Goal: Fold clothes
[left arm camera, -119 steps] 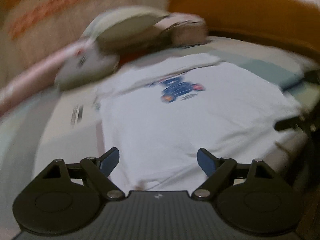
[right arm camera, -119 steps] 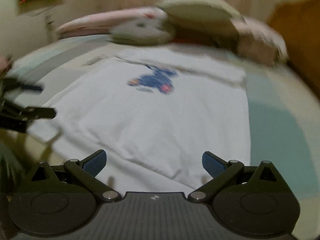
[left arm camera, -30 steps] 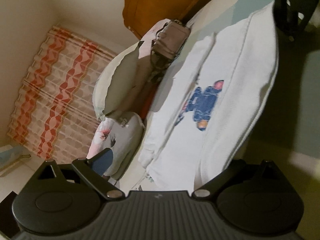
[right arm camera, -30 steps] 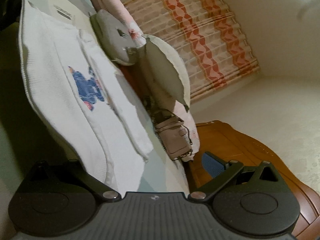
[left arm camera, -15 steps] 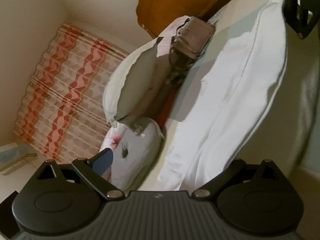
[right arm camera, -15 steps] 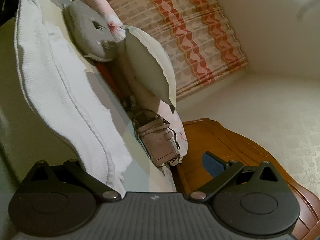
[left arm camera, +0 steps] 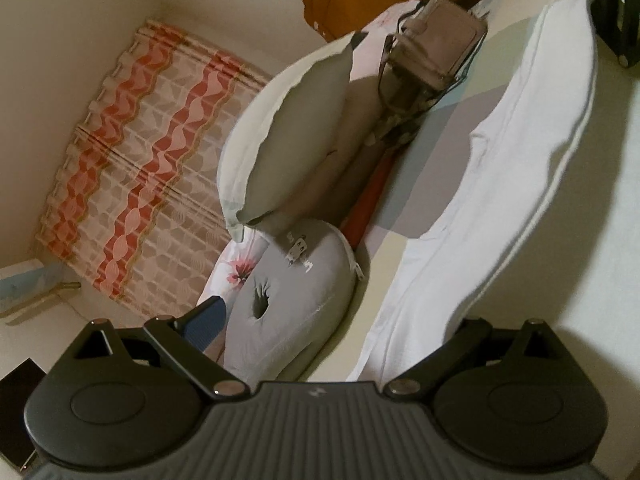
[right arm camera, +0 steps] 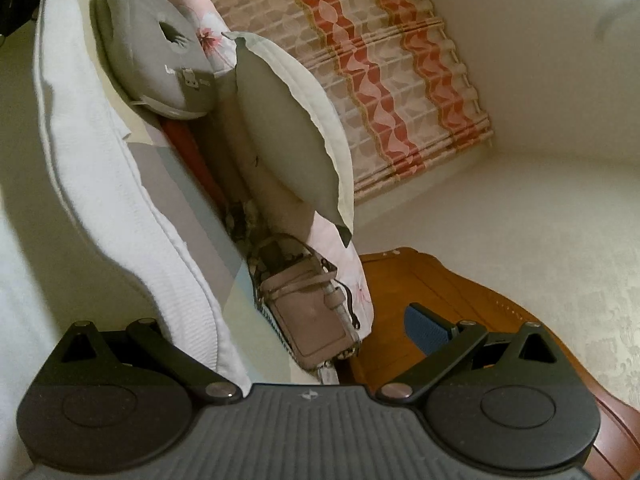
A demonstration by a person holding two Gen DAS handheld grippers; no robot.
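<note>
Cloth hides the right finger of our left gripper (left arm camera: 332, 336) in the left wrist view: only the blue-padded left finger (left arm camera: 208, 322) shows, beside the grey round cushion (left arm camera: 296, 300), and the white garment (left arm camera: 500, 184) drapes over the other. We cannot tell whether it grips the cloth, though the fingers look spread. The view is rolled sideways, the garment hanging as a lifted band beside that cushion, above the bed sheet (left arm camera: 424, 152). In the right wrist view, likewise rolled, our right gripper (right arm camera: 320, 332) shows its blue right finger (right arm camera: 426, 330) against the wooden headboard (right arm camera: 420, 276); the left finger is buried in the garment (right arm camera: 100, 168), so its grip is unclear too. A brown handbag (right arm camera: 308, 316) lies beyond the cushion (right arm camera: 152, 52).
</note>
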